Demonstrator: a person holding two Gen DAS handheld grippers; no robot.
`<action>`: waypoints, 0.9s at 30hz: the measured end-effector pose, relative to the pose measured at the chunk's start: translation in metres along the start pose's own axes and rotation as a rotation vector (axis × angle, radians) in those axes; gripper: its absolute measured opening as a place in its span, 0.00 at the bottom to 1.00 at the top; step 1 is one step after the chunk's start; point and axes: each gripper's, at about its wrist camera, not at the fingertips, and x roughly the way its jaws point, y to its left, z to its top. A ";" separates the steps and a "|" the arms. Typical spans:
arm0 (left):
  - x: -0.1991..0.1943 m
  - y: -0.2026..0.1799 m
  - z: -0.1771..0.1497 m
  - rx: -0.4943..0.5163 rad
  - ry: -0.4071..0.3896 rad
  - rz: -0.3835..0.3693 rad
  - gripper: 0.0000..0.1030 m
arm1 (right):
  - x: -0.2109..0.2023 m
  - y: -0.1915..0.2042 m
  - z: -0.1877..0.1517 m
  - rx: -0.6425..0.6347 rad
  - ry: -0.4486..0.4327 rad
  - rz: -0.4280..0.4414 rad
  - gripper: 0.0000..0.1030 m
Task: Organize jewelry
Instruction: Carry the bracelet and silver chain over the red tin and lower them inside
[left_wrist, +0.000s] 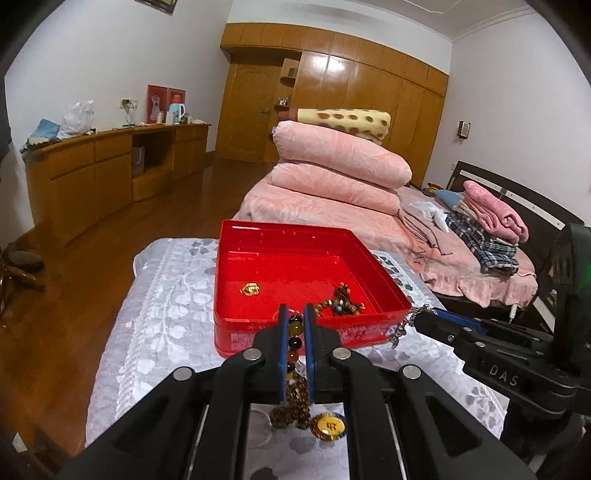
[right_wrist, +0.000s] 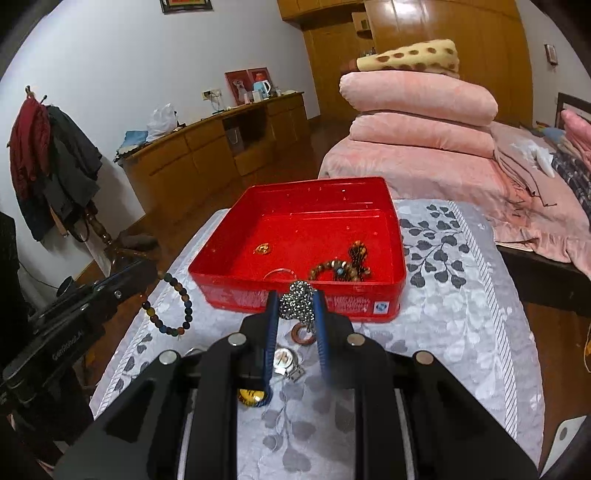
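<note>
Now, left gripper (left_wrist: 296, 317) pinching the multicolored bead bracelet (left_wrist: 294, 334) above the leaf-print cloth (left_wrist: 166, 302), right gripper (right_wrist: 295, 299) clamping the silver chain (right_wrist: 297, 301) just before the red tray (right_wrist: 229, 264), brown beads (right_wrist: 341, 266) and gold charm (right_wrist: 263, 249) lying inside.

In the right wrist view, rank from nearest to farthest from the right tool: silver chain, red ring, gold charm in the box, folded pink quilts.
1. Silver chain, gripped in the right tool.
2. Red ring, on the cloth just beneath.
3. Gold charm, inside the red box, left part.
4. Pink quilts, on the bed behind.
</note>
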 end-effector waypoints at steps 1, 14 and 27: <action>0.002 0.000 0.003 0.001 -0.004 0.003 0.08 | 0.002 -0.001 0.003 0.001 -0.001 0.000 0.17; 0.042 -0.008 0.041 0.021 -0.032 -0.002 0.08 | 0.032 -0.008 0.046 -0.004 -0.025 0.010 0.17; 0.102 0.008 0.046 -0.014 0.036 0.021 0.08 | 0.079 -0.030 0.055 0.041 0.027 -0.011 0.17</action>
